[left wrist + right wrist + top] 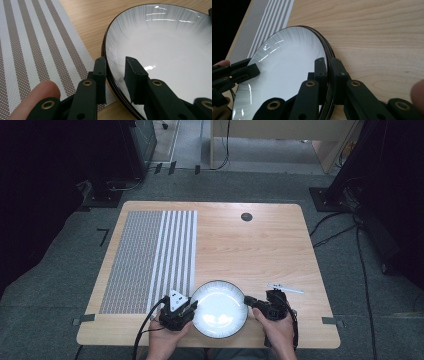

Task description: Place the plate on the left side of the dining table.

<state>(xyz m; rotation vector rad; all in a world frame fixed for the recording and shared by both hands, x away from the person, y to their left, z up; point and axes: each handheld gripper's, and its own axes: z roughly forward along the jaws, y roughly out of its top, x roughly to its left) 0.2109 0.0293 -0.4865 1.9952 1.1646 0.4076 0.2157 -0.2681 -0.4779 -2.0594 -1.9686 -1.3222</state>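
A big wooden table (260, 245) is filling the middle of the high view. A striped mat (150, 260) is lying on its left part.

A round white plate (219, 309) with a thin dark rim is sitting at the bottom middle of the high view, on the bare wood, with its left edge just beside the mat. It is shining under the light, and faint grey lines are running from the rim toward the middle.

The left claw (116, 75) is reaching around the plate's left rim. Its jaws are standing apart, one outside the rim and one over the white inside, so it is not squeezing yet. The right claw (328, 72) is squeezing the plate's right rim, with its jaws pressed together on the thin edge.

The plate is looking hard, smooth and slippery, and it would likely break if it were dropped. It is probably a bit heavy, so holding it by the rim on both sides looks best.

A small white pen-like thing (285, 288) is lying at the lower right, near the right claw.
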